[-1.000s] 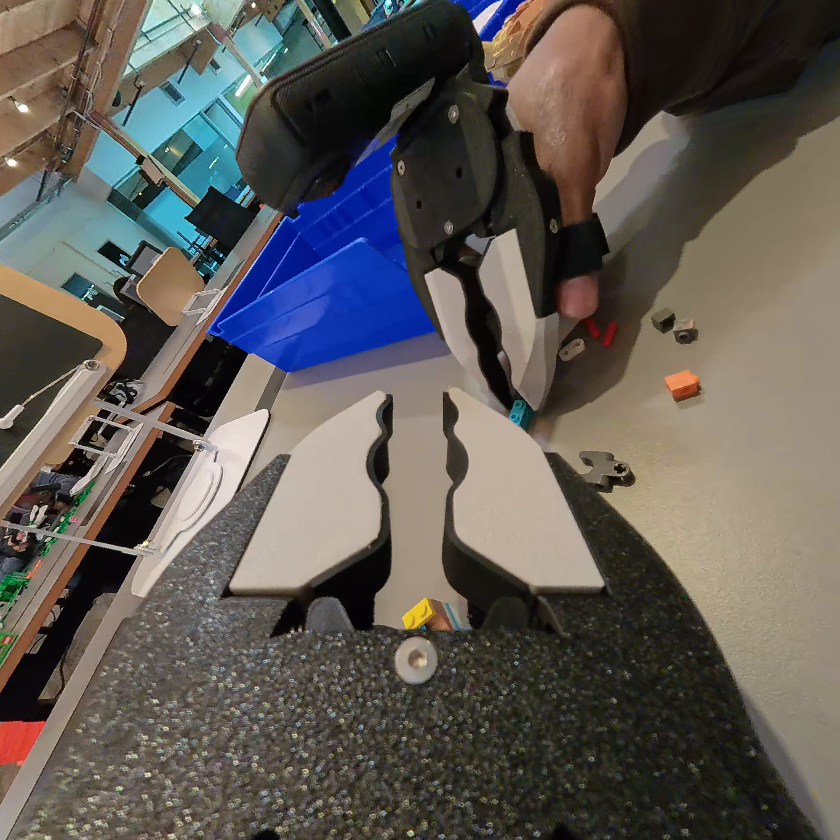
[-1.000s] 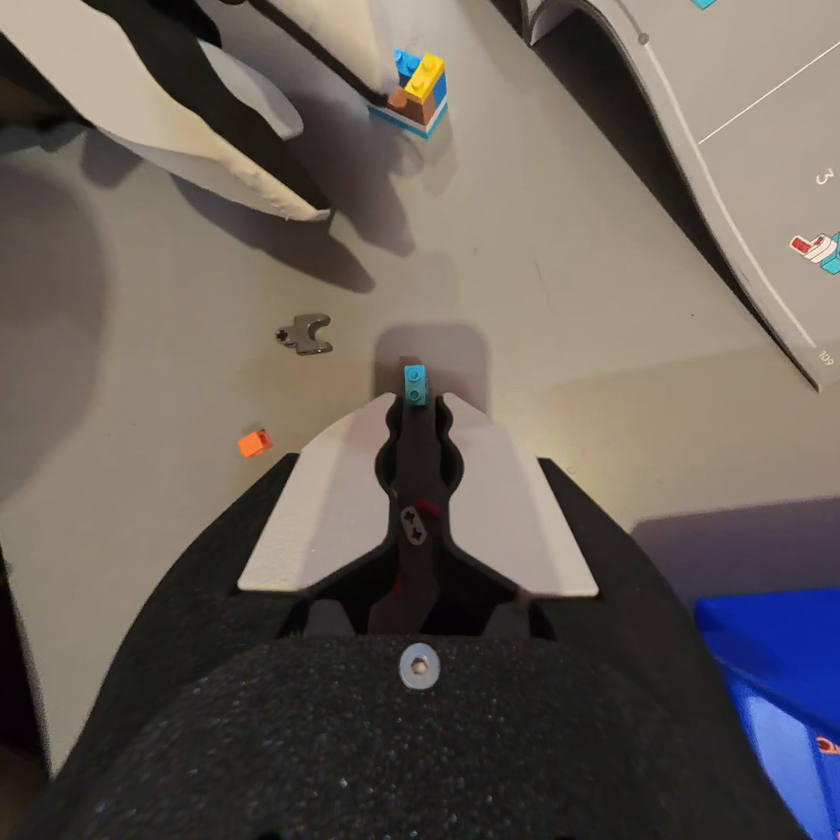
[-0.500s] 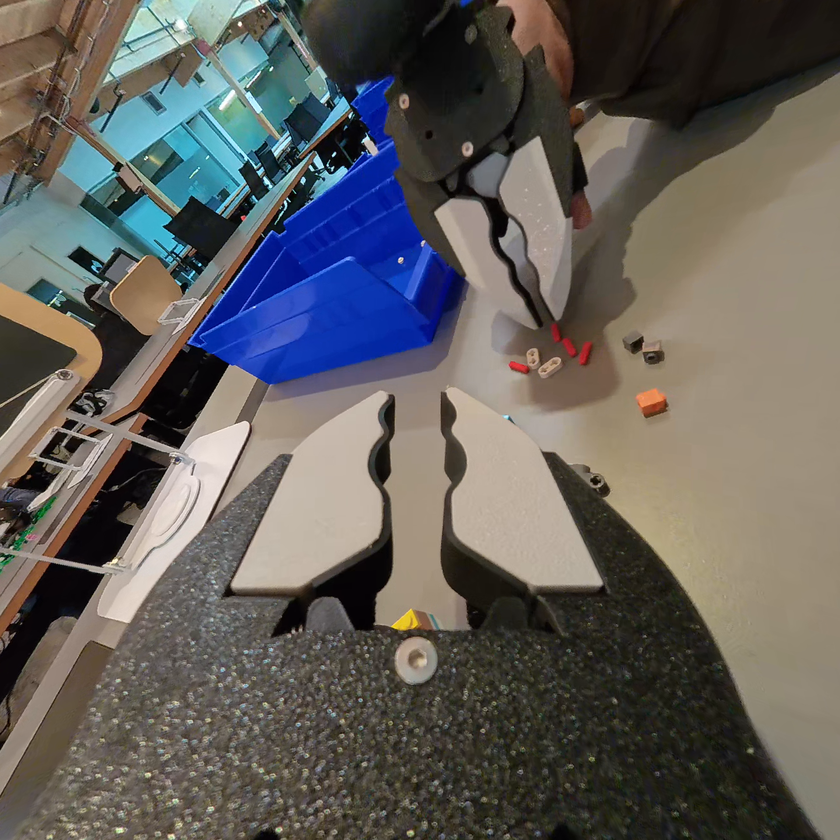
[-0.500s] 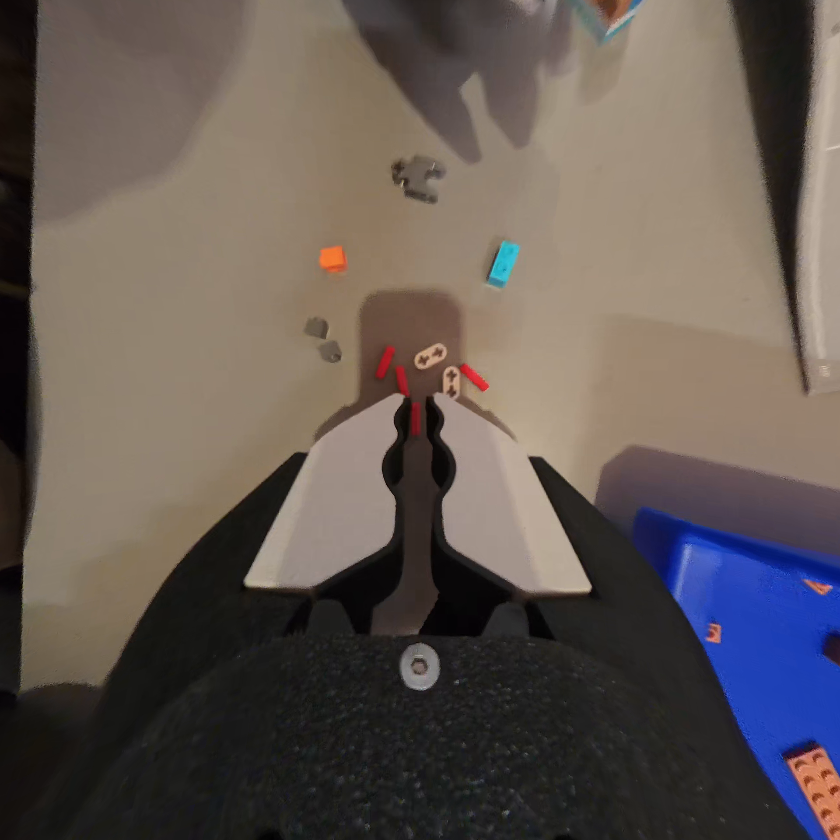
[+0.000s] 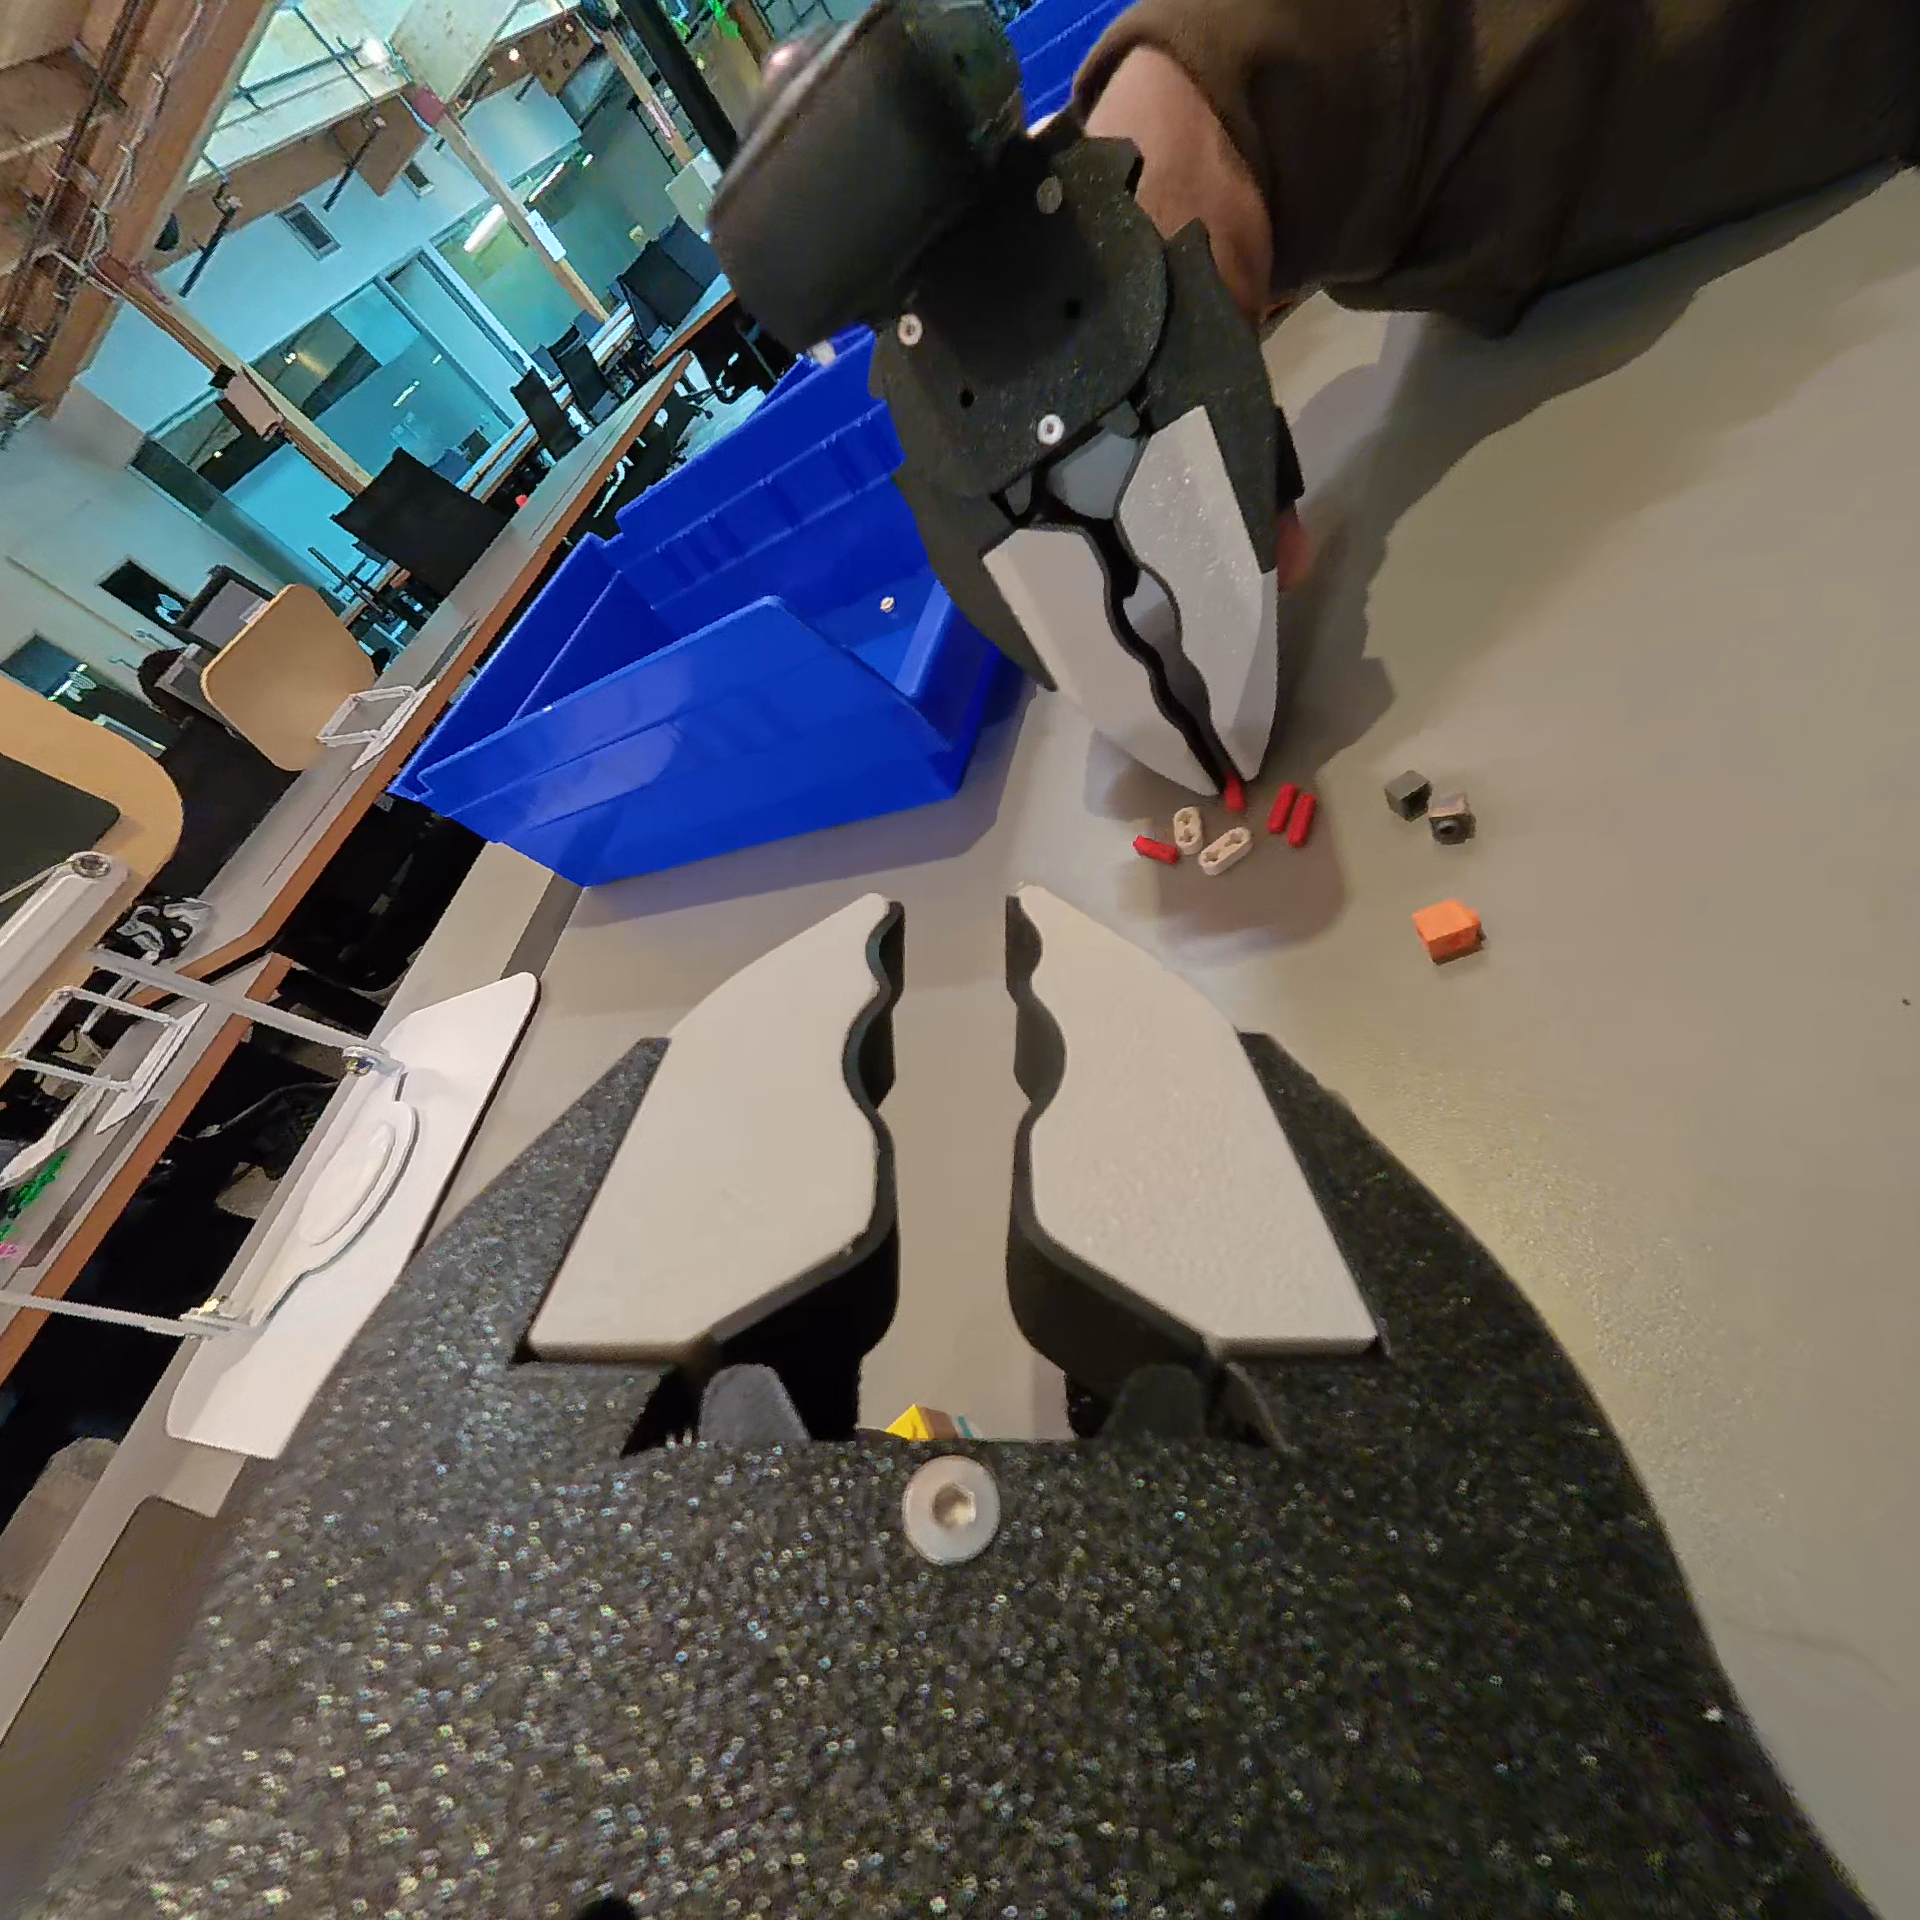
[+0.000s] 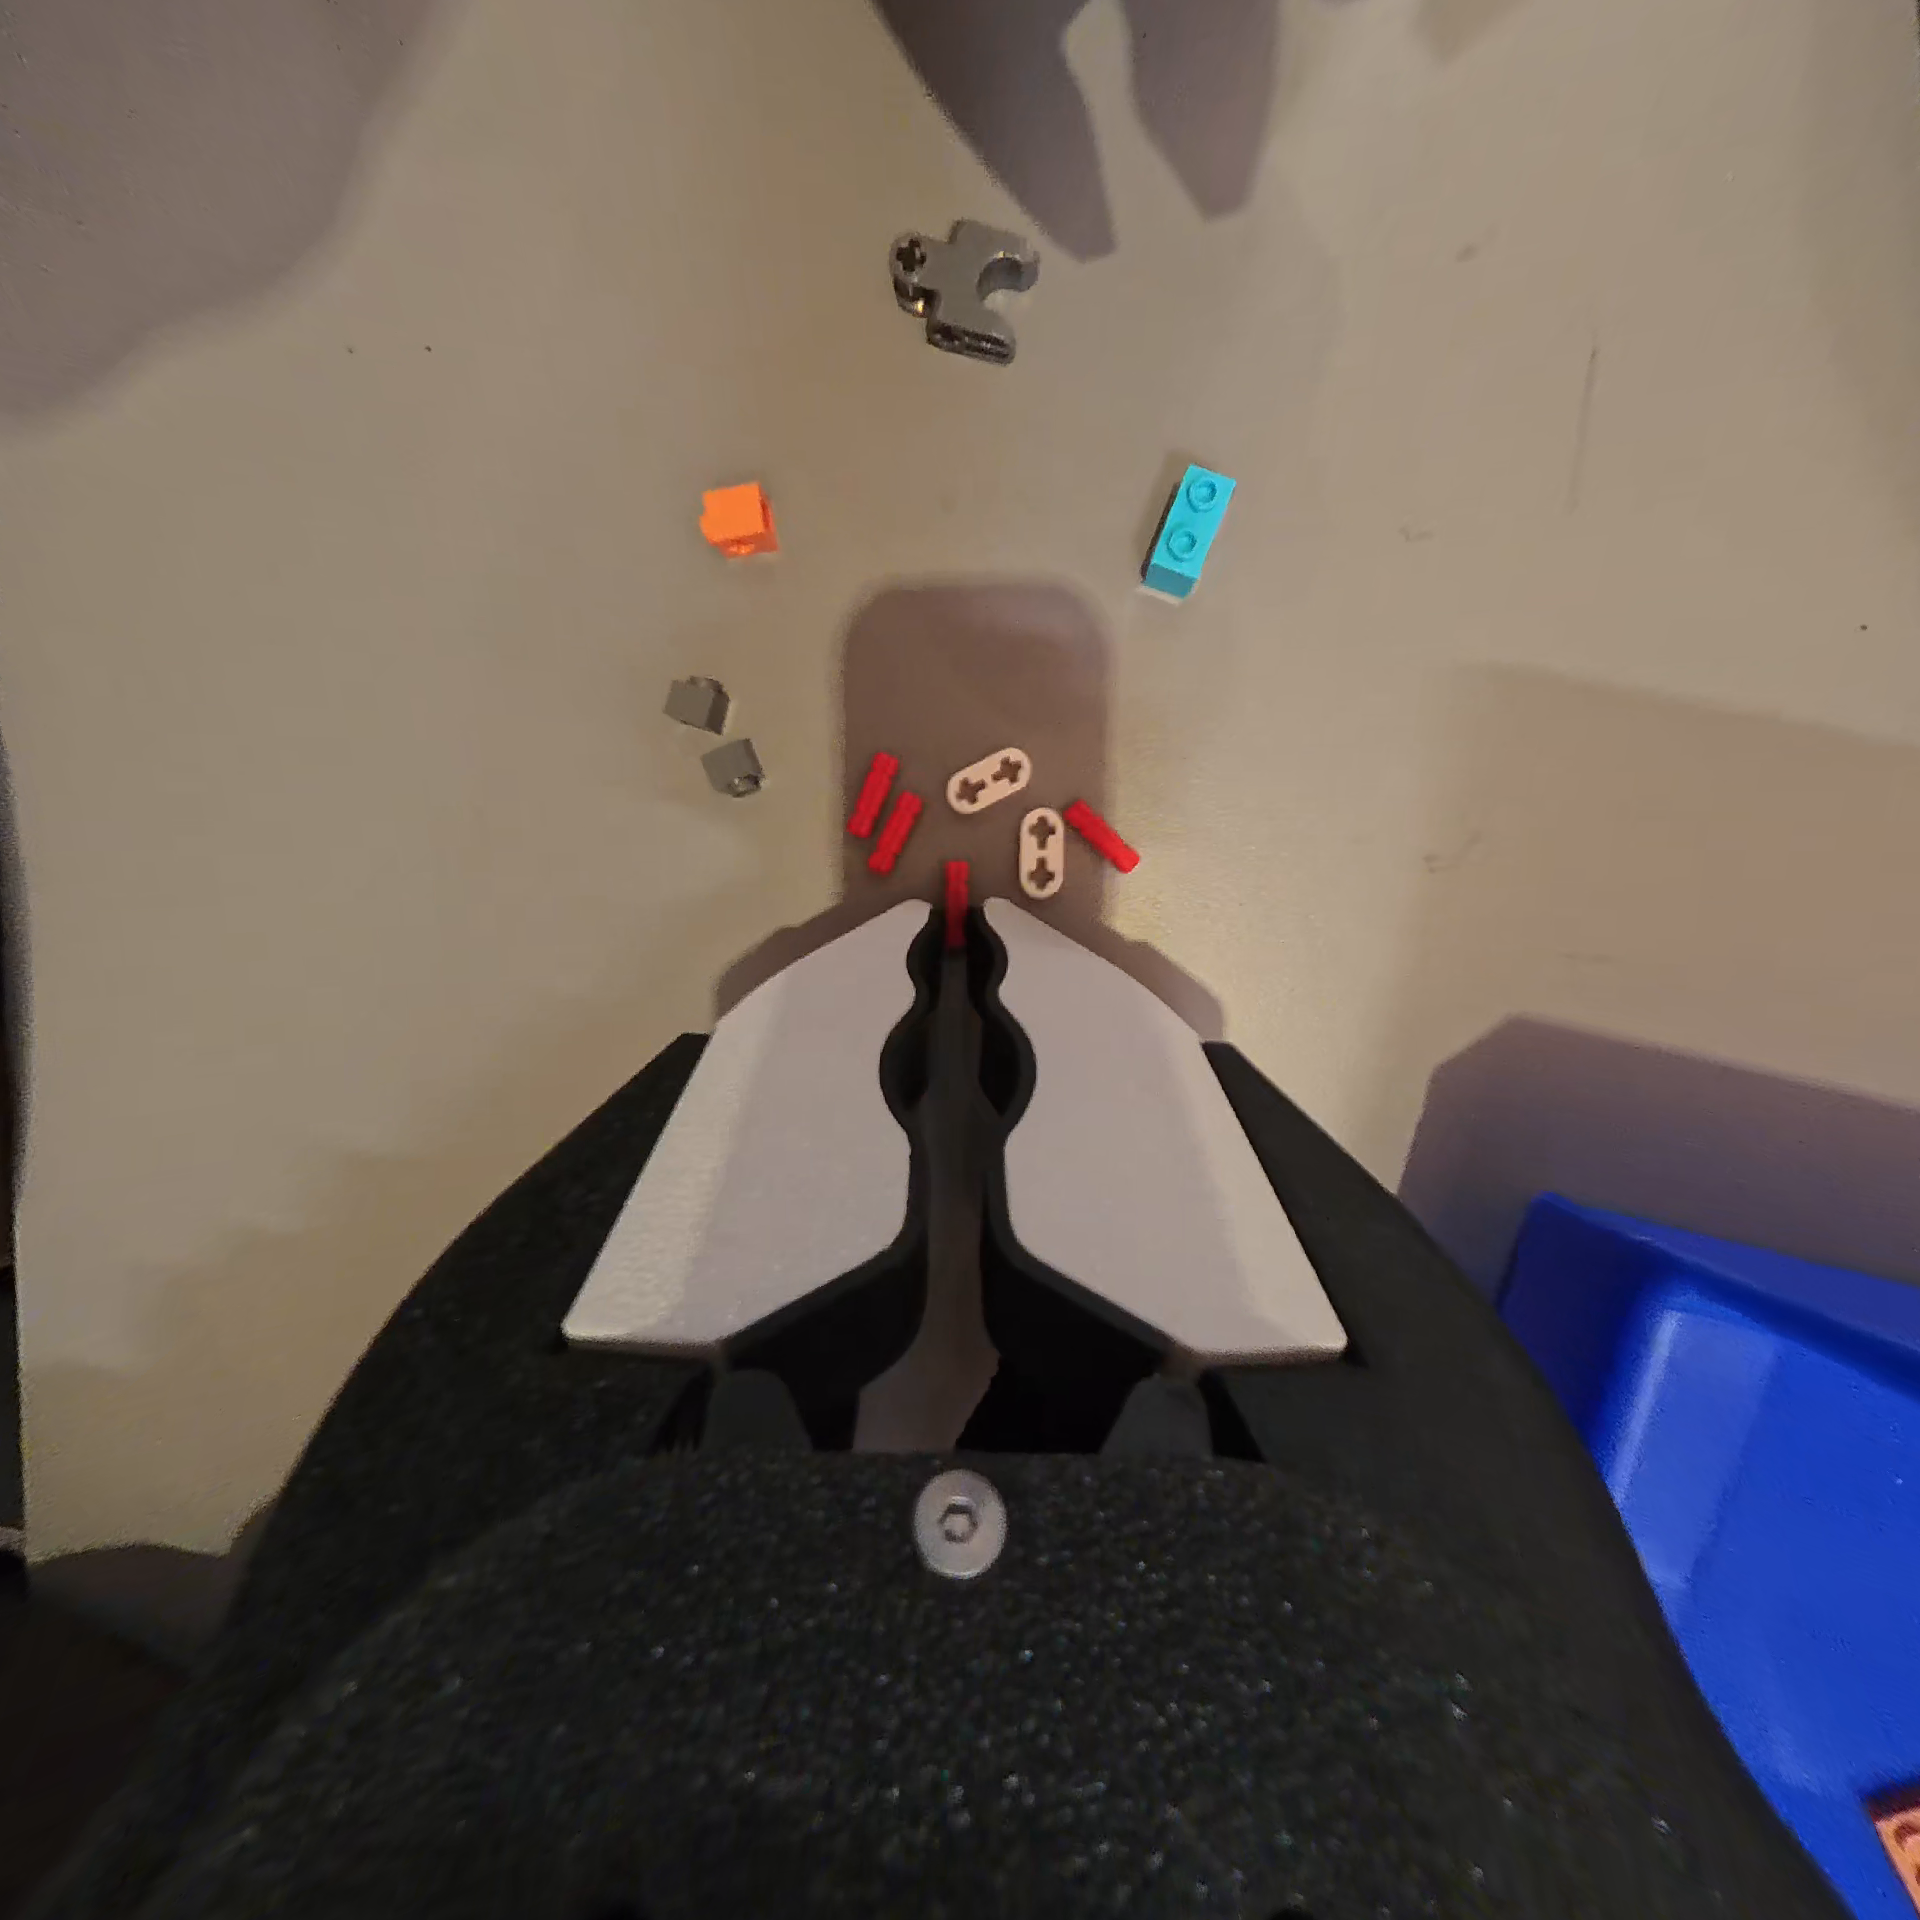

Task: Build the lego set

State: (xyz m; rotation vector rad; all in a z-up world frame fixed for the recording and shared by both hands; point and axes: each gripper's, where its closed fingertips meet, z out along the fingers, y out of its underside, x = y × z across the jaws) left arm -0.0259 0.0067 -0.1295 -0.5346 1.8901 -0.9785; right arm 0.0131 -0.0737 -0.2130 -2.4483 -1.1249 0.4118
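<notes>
Small red pin [image 6: 956, 902], slim, ridged, between right gripper's [image 6: 957, 910] closed jaws.

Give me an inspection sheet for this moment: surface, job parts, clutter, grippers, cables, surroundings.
Surface: grey table, matte, shadows only.
Job's things: four red pins; one sits between the right fingertips, three lie loose beside two beige links. Turquoise brick, orange brick, two small grey pieces and a dark grey connector lie apart. A partly built model peeks out under the left gripper.
Clutter: blue bin at the table edge.
Grippers: right gripper closed on the red pin; left gripper open, empty.
Cables: nothing seen.
Surroundings: office desks and chairs beyond the table.
</notes>
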